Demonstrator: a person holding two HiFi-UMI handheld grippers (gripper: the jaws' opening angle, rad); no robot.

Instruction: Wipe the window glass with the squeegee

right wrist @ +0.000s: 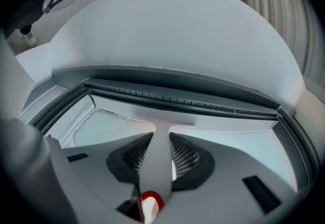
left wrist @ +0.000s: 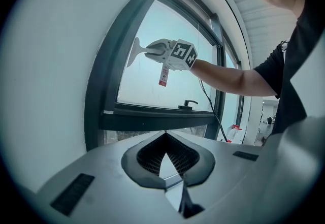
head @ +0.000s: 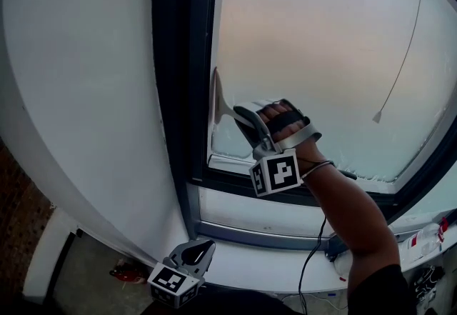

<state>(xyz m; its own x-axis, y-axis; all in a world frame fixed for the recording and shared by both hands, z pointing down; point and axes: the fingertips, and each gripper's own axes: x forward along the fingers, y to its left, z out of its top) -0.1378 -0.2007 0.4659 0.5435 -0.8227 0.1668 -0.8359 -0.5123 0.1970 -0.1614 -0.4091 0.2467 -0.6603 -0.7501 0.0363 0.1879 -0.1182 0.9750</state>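
The right gripper (head: 246,119) clamps the handle of the squeegee (head: 217,101), its blade standing upright against the window glass (head: 321,42) at the pane's left edge, just beside the dark frame (head: 178,56). The left gripper (head: 198,252) hangs low near the white sill (head: 250,260), jaws closed on nothing.

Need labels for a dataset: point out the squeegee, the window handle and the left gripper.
squeegee (right wrist: 157,159): right gripper view, on its handle.
window handle (left wrist: 190,102): left gripper view, on its lever.
left gripper (left wrist: 165,135): left gripper view, between its jaw tips.
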